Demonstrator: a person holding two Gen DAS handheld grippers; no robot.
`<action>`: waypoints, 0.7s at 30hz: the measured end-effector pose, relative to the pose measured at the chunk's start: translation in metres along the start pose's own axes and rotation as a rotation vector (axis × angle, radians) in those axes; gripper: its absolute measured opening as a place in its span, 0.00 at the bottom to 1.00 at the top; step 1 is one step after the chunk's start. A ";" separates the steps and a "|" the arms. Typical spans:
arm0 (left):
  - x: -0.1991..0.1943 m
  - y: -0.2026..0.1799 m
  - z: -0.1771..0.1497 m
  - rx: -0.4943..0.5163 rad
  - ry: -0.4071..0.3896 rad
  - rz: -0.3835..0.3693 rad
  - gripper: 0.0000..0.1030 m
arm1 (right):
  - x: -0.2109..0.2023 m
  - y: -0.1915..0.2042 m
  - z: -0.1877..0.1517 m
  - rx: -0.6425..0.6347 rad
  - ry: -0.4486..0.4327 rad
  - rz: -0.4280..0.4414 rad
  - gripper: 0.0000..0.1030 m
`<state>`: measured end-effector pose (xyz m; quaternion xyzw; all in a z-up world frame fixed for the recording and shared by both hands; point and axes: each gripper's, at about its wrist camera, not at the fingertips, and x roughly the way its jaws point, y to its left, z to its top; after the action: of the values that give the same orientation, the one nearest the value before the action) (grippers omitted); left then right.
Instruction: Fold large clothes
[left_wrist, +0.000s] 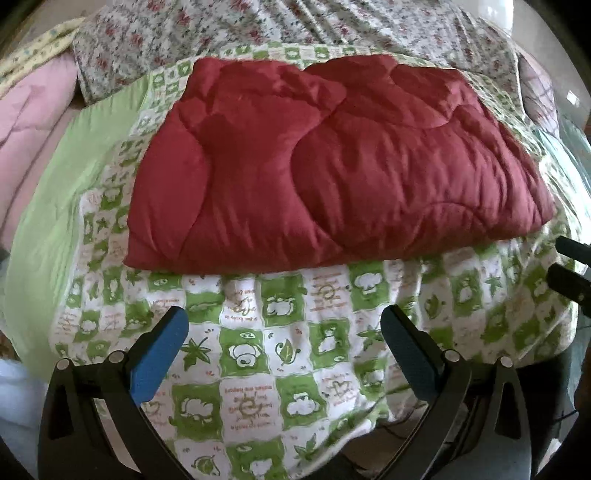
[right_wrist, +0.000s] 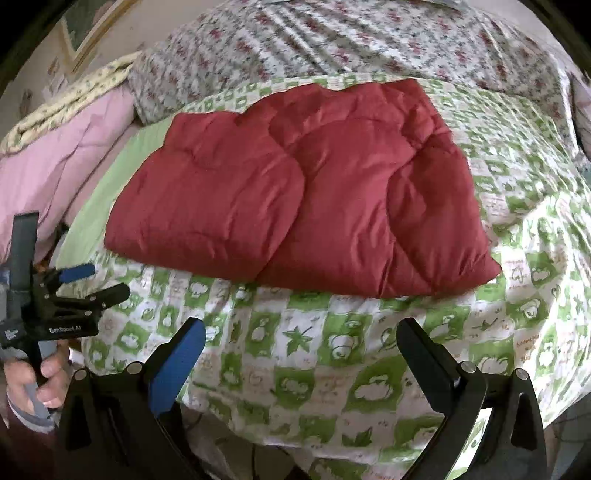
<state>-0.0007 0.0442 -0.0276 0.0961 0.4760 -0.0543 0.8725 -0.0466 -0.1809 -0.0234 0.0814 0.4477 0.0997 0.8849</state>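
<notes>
Left wrist view: the red quilted comforter (left_wrist: 332, 162) lies on the bed, on top of a green-and-white checked cover (left_wrist: 280, 343), already doubled into a thick, roughly rectangular packet with its near edge running across the frame. The left gripper (left_wrist: 284, 332) hangs over bare checked cover short of that edge, jaws spread wide and holding nothing. At the far right edge two dark finger tips of the right gripper (left_wrist: 570, 273) poke in; from here I cannot tell how far apart they stand. My read: the main folds look done, the packet is compact, and what may remain is one more halving or just squaring the edges. Behind, a floral sheet (left_wrist: 295, 29) and a pink quilt (left_wrist: 33, 122) to the left. Right wrist view: same comforter (right_wrist: 295, 192), seen more from its right side, which shows what the other view hides: the top layer is in two overlapping lobes with a seam running front to back, and the right corner tapers to a loose point, so the fold is not quite square. The right gripper (right_wrist: 301, 350) is likewise clear of the cloth, jaws wide and empty. Only here do I see the left gripper (right_wrist: 86, 282) from outside, at the left edge, and the person's hand (right_wrist: 33, 384) wrapped around its grey handle.
</notes>
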 end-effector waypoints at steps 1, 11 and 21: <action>-0.005 -0.001 0.002 0.006 -0.007 0.008 1.00 | -0.003 0.004 0.002 -0.015 -0.001 -0.002 1.00; -0.022 0.002 0.020 0.005 -0.032 0.039 1.00 | -0.015 0.022 0.021 -0.088 -0.006 -0.036 1.00; -0.019 0.000 0.026 -0.005 -0.019 0.037 1.00 | -0.011 0.024 0.031 -0.086 0.005 -0.041 1.00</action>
<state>0.0106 0.0385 0.0025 0.1020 0.4661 -0.0376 0.8780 -0.0309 -0.1618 0.0090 0.0338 0.4467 0.1008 0.8883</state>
